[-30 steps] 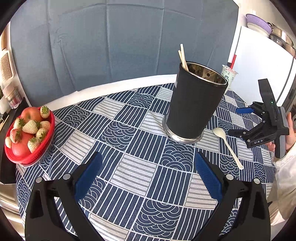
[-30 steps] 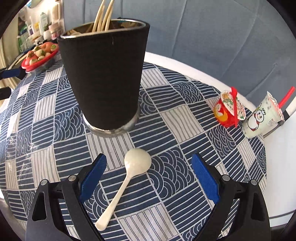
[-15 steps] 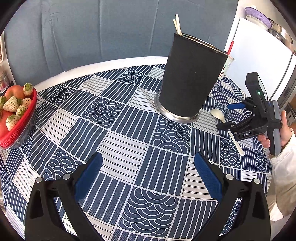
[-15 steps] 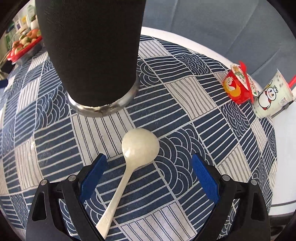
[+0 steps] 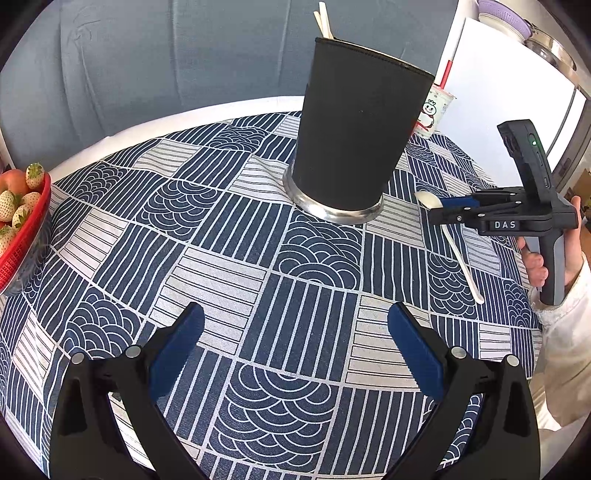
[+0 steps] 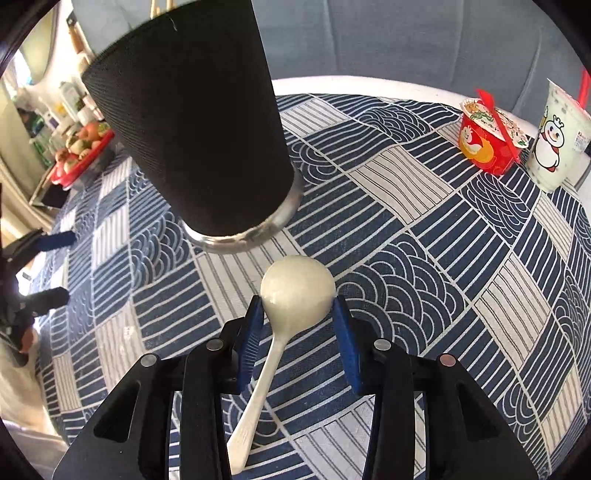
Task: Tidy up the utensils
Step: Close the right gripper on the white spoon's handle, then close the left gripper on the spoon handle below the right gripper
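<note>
white spoon caught by its bowl, handle trailing toward the near edge

the white spoon [image 6: 295,295] lies on the blue-and-white patterned tablecloth [image 6: 424,258], just in front of the black utensil holder [image 6: 192,125]. its long axis runs from near to far in the right wrist view: the round bowl points away, toward the holder's metal base, and the slim handle slants back and a little left, passing under the claw toward the near edge.

the right gripper [image 6: 298,317] has just been closing, with the spoon's bowl between its blue pads [image 6: 251,332]; both pads now sit against the sides of the bowl, clamped on it at its widest part. the handle is free behind the fingers.

the left gripper [image 5: 295,332] hangs over bare cloth with its jaws wide apart, nothing between them, well to the left of the spoon. chopsticks [image 5: 323,20] stand in the holder.
</note>
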Demonstrator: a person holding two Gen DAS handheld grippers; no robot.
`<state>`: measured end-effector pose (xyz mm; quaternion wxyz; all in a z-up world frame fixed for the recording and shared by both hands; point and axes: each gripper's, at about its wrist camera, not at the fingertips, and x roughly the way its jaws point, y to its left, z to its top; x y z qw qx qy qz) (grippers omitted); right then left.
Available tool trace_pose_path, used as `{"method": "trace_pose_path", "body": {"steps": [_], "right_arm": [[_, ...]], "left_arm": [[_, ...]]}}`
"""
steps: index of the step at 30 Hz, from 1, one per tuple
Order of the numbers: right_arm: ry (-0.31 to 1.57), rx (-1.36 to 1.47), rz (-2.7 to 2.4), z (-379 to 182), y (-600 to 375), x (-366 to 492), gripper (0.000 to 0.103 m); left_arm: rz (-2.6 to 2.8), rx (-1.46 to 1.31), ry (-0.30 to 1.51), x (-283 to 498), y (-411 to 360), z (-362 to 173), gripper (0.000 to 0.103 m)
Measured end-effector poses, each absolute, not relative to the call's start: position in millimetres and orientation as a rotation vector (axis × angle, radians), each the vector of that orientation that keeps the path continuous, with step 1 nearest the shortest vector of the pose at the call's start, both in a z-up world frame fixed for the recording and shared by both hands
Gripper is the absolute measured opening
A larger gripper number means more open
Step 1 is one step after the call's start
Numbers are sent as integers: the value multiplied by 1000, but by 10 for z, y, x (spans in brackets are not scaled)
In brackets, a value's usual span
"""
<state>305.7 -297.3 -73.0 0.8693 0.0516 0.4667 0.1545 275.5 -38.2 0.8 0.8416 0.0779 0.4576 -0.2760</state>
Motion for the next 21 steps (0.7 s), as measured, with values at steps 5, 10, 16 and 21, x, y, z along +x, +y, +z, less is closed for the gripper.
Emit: {"method": "trace_pose_path", "body": {"steps": [5, 10, 16, 21], "right_arm": [[906, 159, 395, -563, -2914, 2975, 36], [857, 179, 454, -467, -2730, 2935, 36], [833, 194, 502, -411, -2529, 2883, 36], [820, 211, 518, -369, -2457, 2867, 36]], "left_arm": [[-629, 159, 978, 2719, -487, -38, 97], [-706, 171, 980, 2646, -711, -147, 97], [-773, 209, 972, 2547, -1023, -271, 93], [-872, 199, 1006, 2521, -1155, -320, 58]]}}
